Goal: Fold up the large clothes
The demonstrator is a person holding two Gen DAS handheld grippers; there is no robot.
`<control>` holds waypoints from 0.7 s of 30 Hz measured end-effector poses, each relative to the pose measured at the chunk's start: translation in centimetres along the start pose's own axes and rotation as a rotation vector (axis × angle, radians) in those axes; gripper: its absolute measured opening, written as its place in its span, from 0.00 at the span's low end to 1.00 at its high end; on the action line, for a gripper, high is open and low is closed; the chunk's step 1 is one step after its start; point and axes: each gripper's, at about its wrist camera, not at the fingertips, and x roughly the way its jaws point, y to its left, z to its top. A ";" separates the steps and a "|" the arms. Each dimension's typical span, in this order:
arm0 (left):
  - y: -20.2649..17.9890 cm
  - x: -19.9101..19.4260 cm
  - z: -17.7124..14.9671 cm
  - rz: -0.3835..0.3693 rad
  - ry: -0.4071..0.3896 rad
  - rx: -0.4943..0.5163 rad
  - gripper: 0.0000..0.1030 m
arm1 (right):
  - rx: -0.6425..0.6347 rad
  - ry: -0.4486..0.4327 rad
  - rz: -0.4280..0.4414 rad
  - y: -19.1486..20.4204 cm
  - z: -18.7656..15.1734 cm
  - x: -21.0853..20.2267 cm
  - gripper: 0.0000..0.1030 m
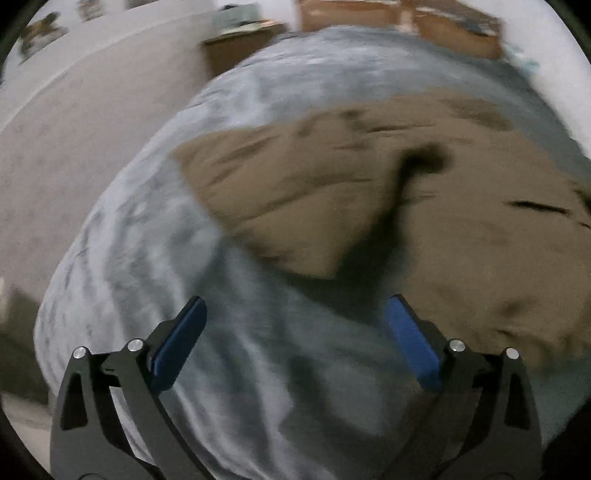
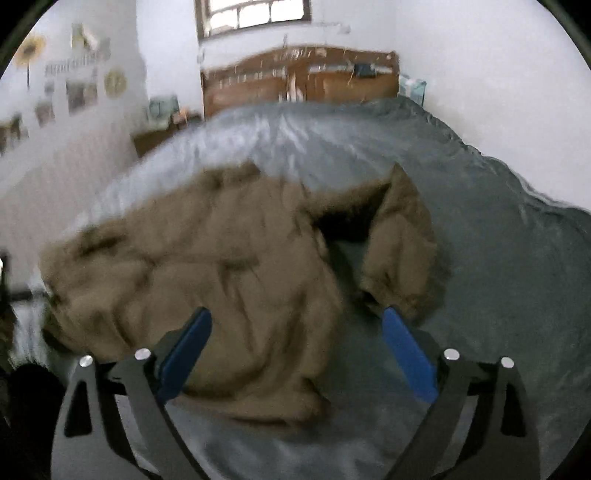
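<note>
A large brown garment lies rumpled on a bed with a grey-blue cover. In the left wrist view my left gripper hangs open over bare cover, just short of the garment's near edge, with nothing between its blue pads. In the right wrist view the same brown garment spreads below, one sleeve folded off to the right. My right gripper stands open above the garment's near part, holding nothing. Both pictures are blurred.
A wooden headboard and a window stand at the bed's far end. A small wooden bedside table sits at the bed's left side, below a wall with pictures. Pale floor runs along the bed's left.
</note>
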 end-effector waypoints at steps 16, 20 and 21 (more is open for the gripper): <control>0.9 0.1 8.1 0.043 -0.160 -0.239 0.00 | -0.122 -0.029 -0.008 9.2 6.3 6.0 0.91; -1.4 -5.0 13.3 -0.005 -0.288 -0.173 0.00 | -0.036 -0.076 0.006 8.6 9.6 7.2 0.91; -2.7 -6.3 15.1 -0.026 -0.324 -0.138 0.00 | -0.011 -0.091 0.013 8.3 10.7 7.8 0.91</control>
